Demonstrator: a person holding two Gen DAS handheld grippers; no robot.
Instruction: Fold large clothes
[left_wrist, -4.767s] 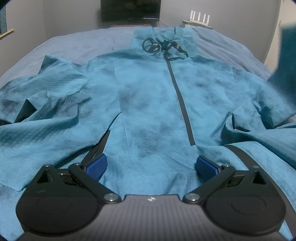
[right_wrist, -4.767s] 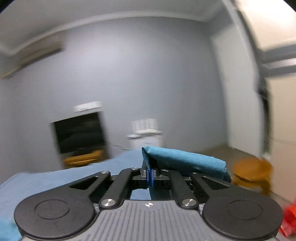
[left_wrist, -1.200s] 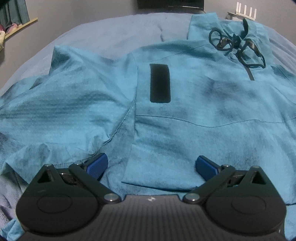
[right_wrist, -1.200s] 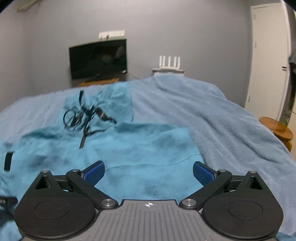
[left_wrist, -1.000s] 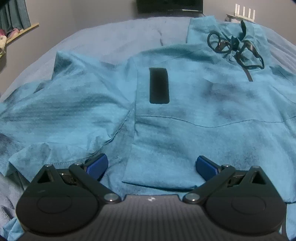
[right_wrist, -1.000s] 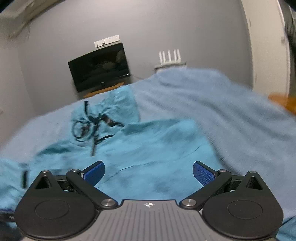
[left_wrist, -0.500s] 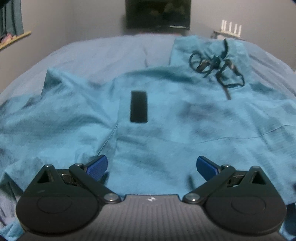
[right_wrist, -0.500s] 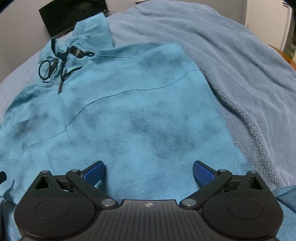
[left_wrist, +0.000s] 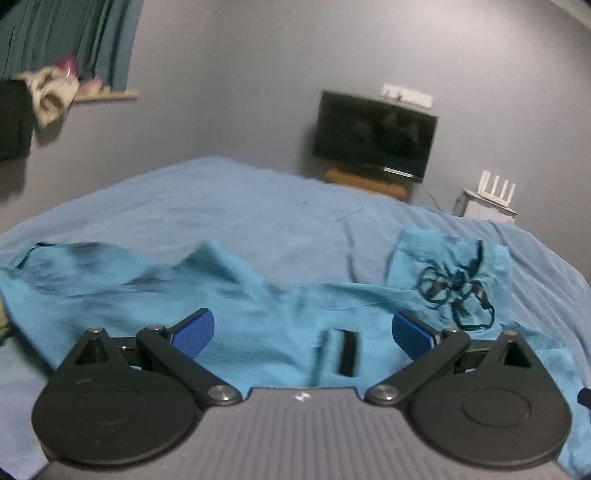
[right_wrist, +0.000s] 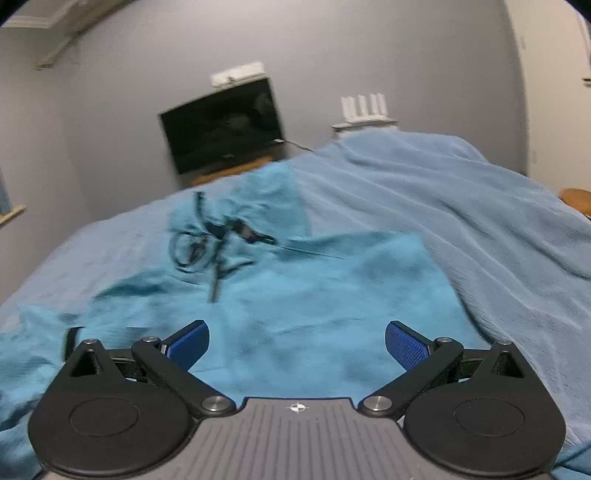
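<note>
Two grippers: we see the left gripper (left_wrist: 303, 330) and right gripper (right_wrist: 297, 341) with fingers spread wide, holding nothing
Jacket (right_wrist: 314, 295): teal, lying flat on the blue bed (right_wrist: 480, 221), below both grippers
Drawcords (left_wrist: 456, 291): black, tangled at its collar

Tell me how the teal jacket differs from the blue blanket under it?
The teal zip-up jacket is brighter and greener; the pale blue fleece blanket is duller and greyer. The jacket carries black drawcords and a black patch; the blanket is plain. The jacket is rumpled and partly folded on top, while the blanket spreads across the whole bed. Both are soft fabric.
</note>
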